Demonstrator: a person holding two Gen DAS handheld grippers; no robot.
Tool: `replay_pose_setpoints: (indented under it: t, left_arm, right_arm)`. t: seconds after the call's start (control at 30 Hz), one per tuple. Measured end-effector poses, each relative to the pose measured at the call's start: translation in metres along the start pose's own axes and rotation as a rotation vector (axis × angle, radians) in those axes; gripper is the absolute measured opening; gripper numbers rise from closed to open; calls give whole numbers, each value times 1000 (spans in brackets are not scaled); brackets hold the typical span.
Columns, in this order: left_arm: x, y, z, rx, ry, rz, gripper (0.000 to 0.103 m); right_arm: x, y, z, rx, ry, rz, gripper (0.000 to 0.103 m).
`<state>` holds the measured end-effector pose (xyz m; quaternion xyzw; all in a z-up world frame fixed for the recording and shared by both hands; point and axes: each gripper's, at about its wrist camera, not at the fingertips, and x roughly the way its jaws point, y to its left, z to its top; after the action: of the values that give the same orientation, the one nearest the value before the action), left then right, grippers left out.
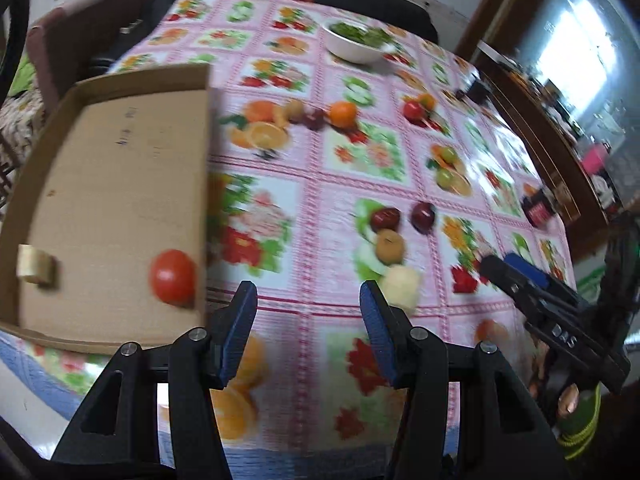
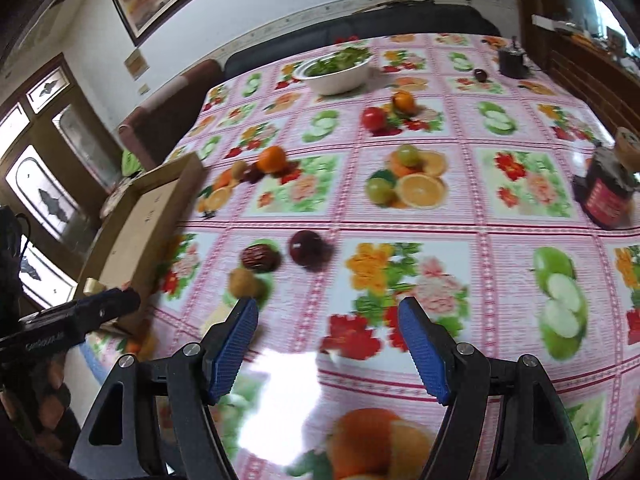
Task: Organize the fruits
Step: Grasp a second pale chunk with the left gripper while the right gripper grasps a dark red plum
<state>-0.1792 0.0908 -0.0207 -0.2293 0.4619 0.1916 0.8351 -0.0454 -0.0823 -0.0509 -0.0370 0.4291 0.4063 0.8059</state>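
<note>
Left tool (image 1: 308, 304): jaws apart, holding nothing, over the bench's near edge beside the box.
Right tool (image 2: 328, 320): jaws wide, holding nothing, above the bench (image 2: 500, 232).
Box (image 1: 116, 184): at the bench's left edge; a tomato (image 1: 173, 277) sits in its near right corner.
Loose fruit: two dark apples (image 1: 385, 219) and a pear (image 1: 390, 243) mid-bench, an orange (image 1: 343, 114) farther back.
Bowl (image 1: 352, 42): near the far edge, greens inside.

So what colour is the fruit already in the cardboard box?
Red; the round fruit shows best in the left wrist view.
</note>
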Motion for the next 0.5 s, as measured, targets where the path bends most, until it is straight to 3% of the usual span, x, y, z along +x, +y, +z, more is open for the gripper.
replay_pose_setpoints:
  t: [0.27,0.5]
  left_arm:
    - [12,-26,-6,52,53,-62,52]
    - [25,-40,-6,73,108,-144,52]
  right_arm:
    - [2,-3,5,-12,-17,11,73]
    - [17,7,16,-58,5,43,56]
